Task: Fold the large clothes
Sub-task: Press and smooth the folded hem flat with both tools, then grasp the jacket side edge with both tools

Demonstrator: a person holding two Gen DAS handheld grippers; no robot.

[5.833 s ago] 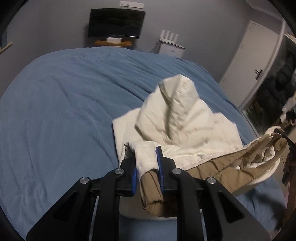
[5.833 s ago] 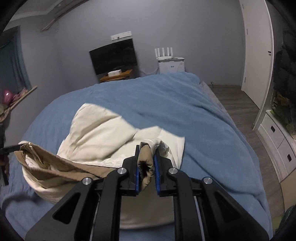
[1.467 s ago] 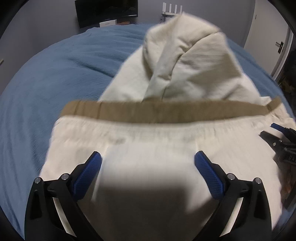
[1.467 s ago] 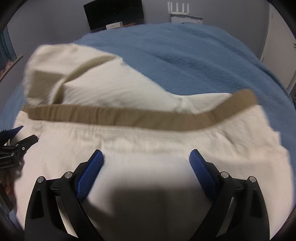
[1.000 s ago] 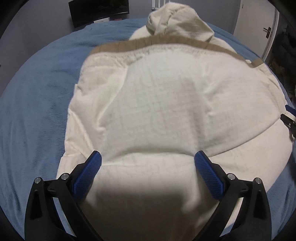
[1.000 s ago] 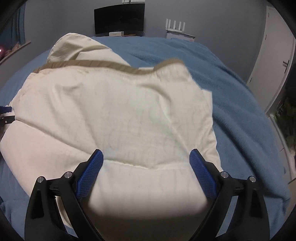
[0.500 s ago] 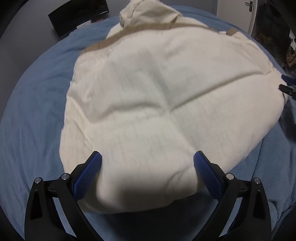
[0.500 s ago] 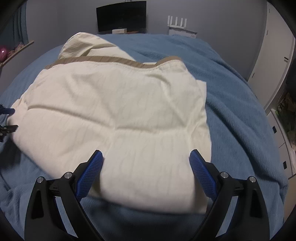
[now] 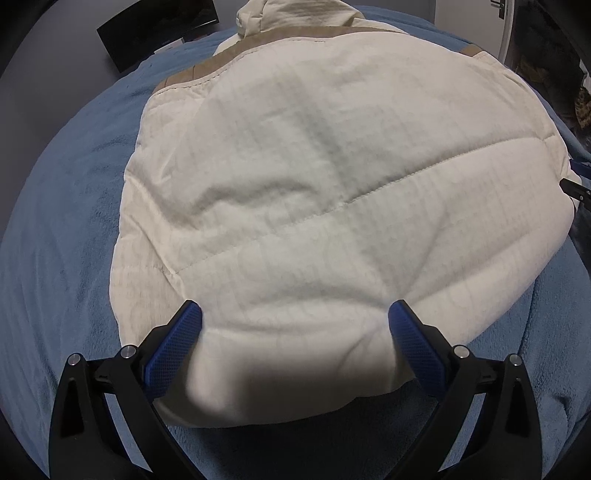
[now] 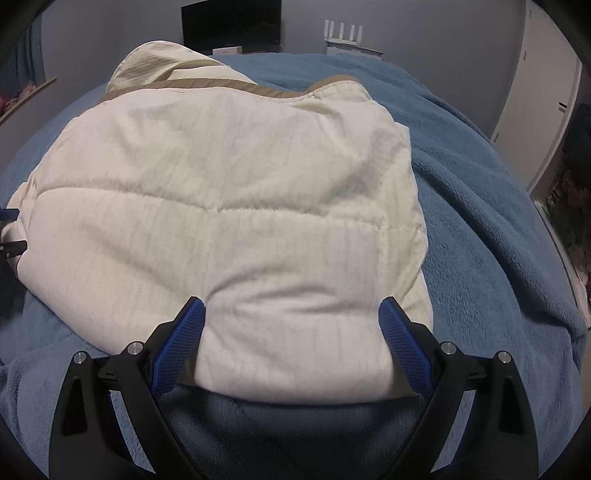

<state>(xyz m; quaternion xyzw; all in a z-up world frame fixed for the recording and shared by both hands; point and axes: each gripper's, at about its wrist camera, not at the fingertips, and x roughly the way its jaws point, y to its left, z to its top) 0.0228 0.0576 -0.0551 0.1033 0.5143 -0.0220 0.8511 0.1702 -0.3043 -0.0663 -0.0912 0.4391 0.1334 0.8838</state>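
Observation:
A cream quilted jacket (image 9: 314, 206) with a tan hem band (image 9: 207, 70) lies folded on the blue bed cover (image 9: 62, 229); its hood sticks up at the far end. It also fills the right wrist view (image 10: 229, 206). My left gripper (image 9: 293, 325) is open, its blue pads either side of the jacket's near edge, holding nothing. My right gripper (image 10: 291, 321) is open over the jacket's near right corner, empty. The right gripper's tip shows at the right edge of the left view (image 9: 576, 184).
A dark TV (image 10: 231, 26) and a white router (image 10: 345, 33) stand against the far wall. A white door (image 10: 543, 96) and cluttered shelves are to the right. The blue cover (image 10: 487, 236) spreads beyond the jacket.
Both grippers let go of the jacket's hem, which now lies folded over on the bed. Both have drawn back toward the near edge and stay open.

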